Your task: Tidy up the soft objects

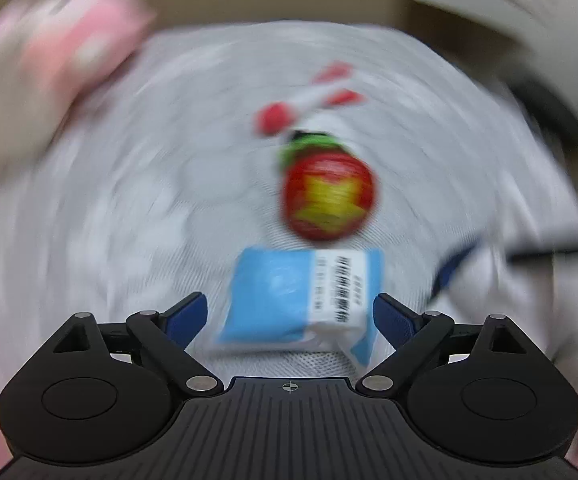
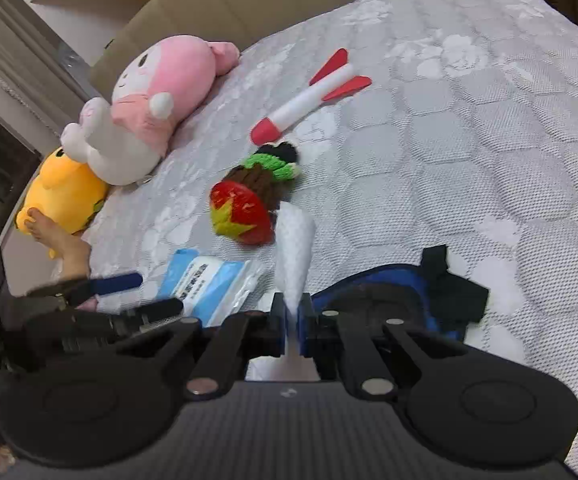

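Observation:
The left wrist view is blurred by motion. My left gripper is open, its blue fingers on either side of a light blue packet with a white label that lies on the bed. Beyond it lie a red knitted toy with a yellow star and a white and red rocket toy. My right gripper is shut on a raised fold of the white bed cover. In the right wrist view the left gripper hovers at the packet, near the knitted toy and rocket.
A pink and white plush and a yellow plush lie along the bed's left edge by the beige headboard. A person's bare foot rests there. A blue and black fabric item lies right of my right gripper.

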A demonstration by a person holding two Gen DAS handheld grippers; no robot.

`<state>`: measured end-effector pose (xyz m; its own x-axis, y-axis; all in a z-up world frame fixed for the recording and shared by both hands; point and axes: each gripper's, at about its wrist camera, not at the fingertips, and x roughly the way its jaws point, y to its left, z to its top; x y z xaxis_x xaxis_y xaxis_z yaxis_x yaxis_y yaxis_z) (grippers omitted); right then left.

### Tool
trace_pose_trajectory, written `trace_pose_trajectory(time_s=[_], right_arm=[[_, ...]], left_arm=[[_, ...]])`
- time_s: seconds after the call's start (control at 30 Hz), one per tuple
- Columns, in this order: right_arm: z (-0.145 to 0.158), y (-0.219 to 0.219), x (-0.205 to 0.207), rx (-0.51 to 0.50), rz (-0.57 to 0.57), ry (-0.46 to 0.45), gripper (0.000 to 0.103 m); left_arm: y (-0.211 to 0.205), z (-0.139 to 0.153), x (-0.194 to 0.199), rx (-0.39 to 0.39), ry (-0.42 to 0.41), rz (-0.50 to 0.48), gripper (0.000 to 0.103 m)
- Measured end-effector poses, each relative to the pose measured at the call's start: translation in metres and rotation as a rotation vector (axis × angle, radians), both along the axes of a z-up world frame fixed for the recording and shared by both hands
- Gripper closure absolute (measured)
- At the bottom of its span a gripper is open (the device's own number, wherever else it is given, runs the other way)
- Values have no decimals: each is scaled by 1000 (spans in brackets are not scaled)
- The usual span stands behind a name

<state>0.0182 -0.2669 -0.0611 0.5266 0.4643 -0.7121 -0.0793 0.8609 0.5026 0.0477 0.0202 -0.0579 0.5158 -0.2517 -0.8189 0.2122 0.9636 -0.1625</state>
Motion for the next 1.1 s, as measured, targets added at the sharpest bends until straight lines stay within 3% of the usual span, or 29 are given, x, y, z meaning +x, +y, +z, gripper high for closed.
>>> trace_pose_trajectory(time_s=[0.1, 0.2, 0.27, 0.3, 0.37, 0.47, 0.53, 0.63, 0.67, 0.73, 0.9, 0.97, 1.1], right_arm=[[-4, 3, -4, -3, 9, 10, 96], [-9, 1, -5, 0, -2, 34, 96], [-11, -2, -6, 7, -15, 45, 96], [-9, -3, -8, 5, -24, 40, 96], [-2, -7, -13, -4, -34, 16, 96], [13, -14, -16, -7, -47, -24, 96], [24, -13, -8, 16, -44, -50, 96], [36, -3, 10, 148, -10, -86, 97], [39, 6, 18, 217, 24, -103, 97], [43, 30, 29, 258, 100, -143, 97], [26, 85, 34, -28, 272, -116, 97], [14, 81, 25, -87, 265, -89, 97], [-7, 43, 16, -9, 163, 22, 96]], left_arm=[[28, -18, 11, -204, 149, 268, 9], [22, -42, 37, -313, 292, 350, 6], [5, -52, 54, -304, 315, 304, 3], [-3, -51, 58, -265, 272, 279, 4], [-22, -37, 56, -150, 113, 145, 27], [-46, -19, 31, 40, -108, -84, 31], [-57, -14, 5, 119, -209, -213, 36], [-68, -13, -33, 211, -310, -350, 41], [-73, -14, -44, 240, -326, -381, 41], [-75, -17, -60, 269, -330, -427, 42], [-74, -27, -73, 286, -298, -463, 41], [-68, -32, -69, 265, -263, -452, 40], [-57, -36, -66, 153, -160, -485, 32]])
